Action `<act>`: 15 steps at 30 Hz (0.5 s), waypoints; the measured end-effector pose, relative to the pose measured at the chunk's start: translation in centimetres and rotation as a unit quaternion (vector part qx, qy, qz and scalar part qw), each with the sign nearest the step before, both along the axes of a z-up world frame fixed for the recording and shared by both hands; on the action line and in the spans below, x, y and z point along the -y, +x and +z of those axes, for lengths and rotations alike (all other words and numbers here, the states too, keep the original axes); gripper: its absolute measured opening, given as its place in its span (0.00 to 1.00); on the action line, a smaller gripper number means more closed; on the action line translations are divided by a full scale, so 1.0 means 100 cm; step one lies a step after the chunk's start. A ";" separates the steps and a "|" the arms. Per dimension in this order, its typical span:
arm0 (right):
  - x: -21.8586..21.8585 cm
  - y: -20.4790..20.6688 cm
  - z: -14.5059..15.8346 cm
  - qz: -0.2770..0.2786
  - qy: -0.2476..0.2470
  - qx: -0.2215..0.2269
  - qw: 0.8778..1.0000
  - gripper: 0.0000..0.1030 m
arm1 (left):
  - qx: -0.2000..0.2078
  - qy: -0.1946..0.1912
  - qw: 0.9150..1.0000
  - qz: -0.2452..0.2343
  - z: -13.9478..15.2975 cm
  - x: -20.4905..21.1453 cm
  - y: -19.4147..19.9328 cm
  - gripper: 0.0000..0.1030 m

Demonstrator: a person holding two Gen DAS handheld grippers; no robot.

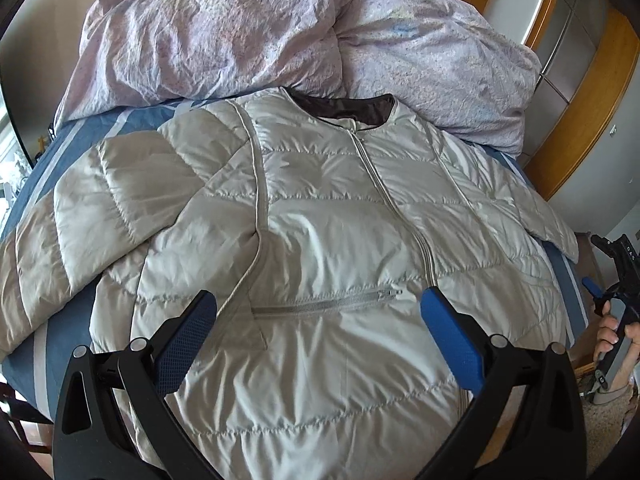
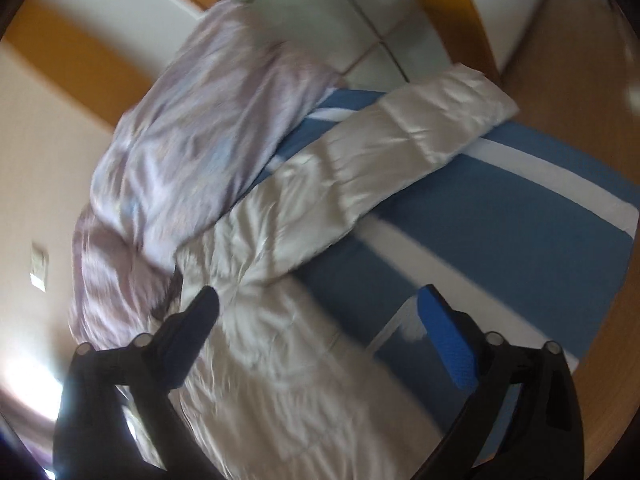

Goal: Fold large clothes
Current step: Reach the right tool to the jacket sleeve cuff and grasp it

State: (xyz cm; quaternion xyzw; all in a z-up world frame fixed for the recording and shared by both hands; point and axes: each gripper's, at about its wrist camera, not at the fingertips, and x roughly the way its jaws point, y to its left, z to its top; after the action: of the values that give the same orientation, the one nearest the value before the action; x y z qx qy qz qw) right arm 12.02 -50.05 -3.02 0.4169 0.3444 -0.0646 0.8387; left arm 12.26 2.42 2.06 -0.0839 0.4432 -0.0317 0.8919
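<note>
On the bed, in the left wrist view, a big puffy jacket lay flat with its front up. I think it would be soft and light, but its shiny cloth looked slippery, so a good place to grab would be the cuff of a sleeve or the bottom edge. It was pale silver-grey with stitched squares, a long zip closed down the middle and a small pocket zip. One sleeve spread out to the left. A crumpled pink quilt sat behind the collar. The left gripper hung over the jacket's lower front with its jaws spread wide and nothing between them. At the far right edge, a hand held the other tool.

From the right wrist view, which was blurry, the jacket's other sleeve stretched out over the blue striped sheet. The right gripper was above the jacket's side, jaws wide apart too, pinching nothing
</note>
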 end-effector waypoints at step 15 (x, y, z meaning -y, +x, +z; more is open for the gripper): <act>0.125 0.066 -0.082 -0.146 0.170 -0.050 0.973 0.47 | 0.048 -0.012 0.998 -0.041 -0.001 0.020 0.105 0.99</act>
State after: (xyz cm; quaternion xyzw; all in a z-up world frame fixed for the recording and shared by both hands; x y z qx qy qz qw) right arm 18.66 -62.54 -11.20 0.5952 0.3274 -0.1476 0.7188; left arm 22.78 0.38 1.92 -0.0747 0.4026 -0.0777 0.9090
